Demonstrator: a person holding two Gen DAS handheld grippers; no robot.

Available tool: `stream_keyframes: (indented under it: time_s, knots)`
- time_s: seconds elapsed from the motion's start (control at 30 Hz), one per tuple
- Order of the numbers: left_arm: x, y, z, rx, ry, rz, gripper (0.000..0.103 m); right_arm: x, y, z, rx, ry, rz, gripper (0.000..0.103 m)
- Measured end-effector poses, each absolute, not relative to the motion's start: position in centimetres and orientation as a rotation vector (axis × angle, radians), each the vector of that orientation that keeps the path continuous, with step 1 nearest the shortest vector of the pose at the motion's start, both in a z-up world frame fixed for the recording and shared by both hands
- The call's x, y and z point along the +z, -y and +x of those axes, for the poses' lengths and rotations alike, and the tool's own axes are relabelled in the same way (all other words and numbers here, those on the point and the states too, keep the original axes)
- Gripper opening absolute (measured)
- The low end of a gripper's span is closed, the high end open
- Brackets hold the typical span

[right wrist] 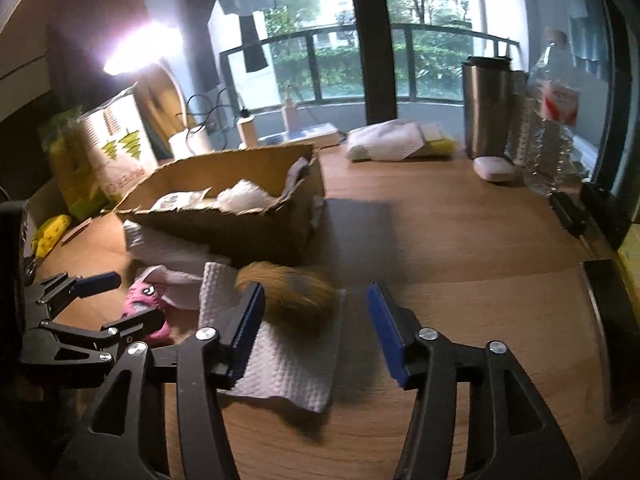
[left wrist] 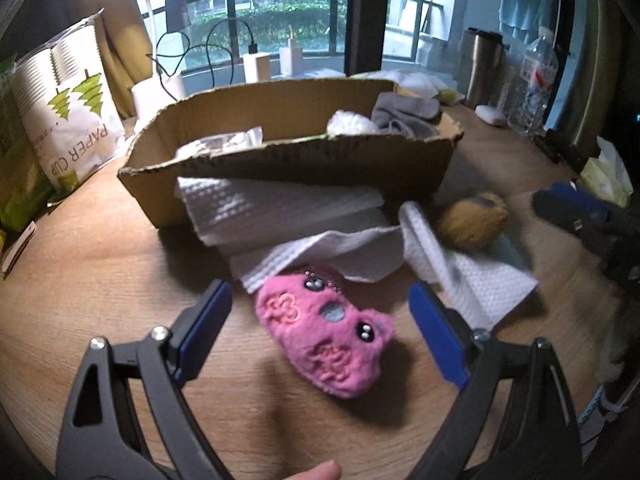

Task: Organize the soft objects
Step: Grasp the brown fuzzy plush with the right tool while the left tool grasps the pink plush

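A pink plush toy (left wrist: 326, 330) lies on the wooden table between the open jaws of my left gripper (left wrist: 320, 312), untouched. It also shows in the right wrist view (right wrist: 142, 300). A brown furry plush (left wrist: 472, 218) rests on a white paper towel (left wrist: 492, 284) to the right. In the right wrist view the brown plush (right wrist: 296, 294) sits just ahead of my open right gripper (right wrist: 316, 316), near its left finger. A cardboard box (left wrist: 288, 164) behind holds white wrappers and a grey cloth (left wrist: 404, 114). The left gripper (right wrist: 104, 300) appears at the left of the right wrist view.
A paper cup pack (left wrist: 68, 112) and green packets stand left of the box. A steel tumbler (right wrist: 486, 106), a water bottle (right wrist: 554, 120) and a white case (right wrist: 494, 168) stand at the back right. More paper towels (left wrist: 276, 208) lie under the box front.
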State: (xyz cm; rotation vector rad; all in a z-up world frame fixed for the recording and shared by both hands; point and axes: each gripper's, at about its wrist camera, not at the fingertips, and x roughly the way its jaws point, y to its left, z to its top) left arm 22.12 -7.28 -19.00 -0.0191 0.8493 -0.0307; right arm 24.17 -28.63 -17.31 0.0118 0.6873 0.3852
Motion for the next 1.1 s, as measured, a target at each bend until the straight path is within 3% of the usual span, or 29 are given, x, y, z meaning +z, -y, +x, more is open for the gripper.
stream_keyframes:
  time_s: [0.4, 0.43, 0.57, 0.73, 0.87, 1.1]
  knots:
    - [-20.7, 6.8, 22.7, -0.057, -0.911, -0.030, 0.090, -18.7, 25.4, 25.4, 0.452, -0.752, -0.033, 0.063]
    - [-20.8, 6.8, 22.6, -0.062, -0.914, -0.032, 0.089, -19.0, 25.1, 25.7, 0.451, -0.760, -0.034, 0.063]
    - [-20.9, 6.8, 22.4, -0.077, -0.919, -0.027, 0.065, -19.9, 24.4, 27.0, 0.428, -0.807, -0.039, 0.063]
    - [-20.6, 6.7, 22.1, -0.109, -0.912, -0.044, 0.059, -20.2, 23.7, 27.3, 0.448, -0.824, -0.064, 0.062]
    - [-19.9, 6.6, 21.5, -0.127, -0.889, -0.050, 0.058, -20.0, 23.3, 26.7, 0.451, -0.808, -0.080, 0.049]
    - [-18.2, 6.0, 20.3, -0.141, -0.830, -0.067, 0.058, -17.6, 23.5, 25.2, 0.461, -0.742, -0.072, 0.047]
